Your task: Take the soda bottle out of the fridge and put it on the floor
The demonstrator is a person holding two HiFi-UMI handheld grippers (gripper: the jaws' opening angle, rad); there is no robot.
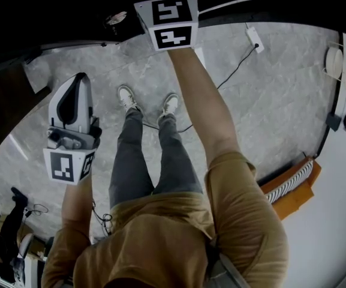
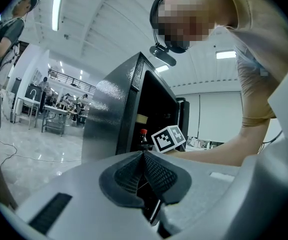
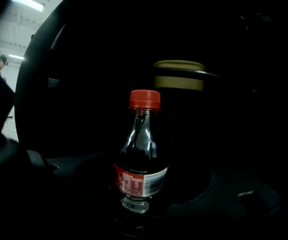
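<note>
The right gripper [image 1: 167, 23] reached into the dark fridge [image 2: 109, 119]. Its black jaws stood apart, one on each side of the soda bottle [image 3: 139, 154]. The gloom hid whether the pads touched the glossy plastic. The bottle stood upright directly ahead of the jaws, with a clear, tapering neck and dark liquid below the shoulder. It had a ribbed red cap [image 3: 144, 99] and a red-and-white label [image 3: 141, 180] wrapped round its body. Farther in, behind and slightly right of the bottle, sat a squat round container [image 3: 178, 76] with a dull tan lid.

The left gripper [image 2: 144, 156] hung outside the fridge with its jaws pressed together, empty. Its two dark pads, cross-hatched like mesh, met in a narrow ridge set in smooth grey shells. Beyond those jaws rose the fridge's boxy, speckled black side, and the bottle's red cap showed just inside the opening. Below both grippers lay a pale, veined stone-look floor [image 1: 268, 101].
</note>
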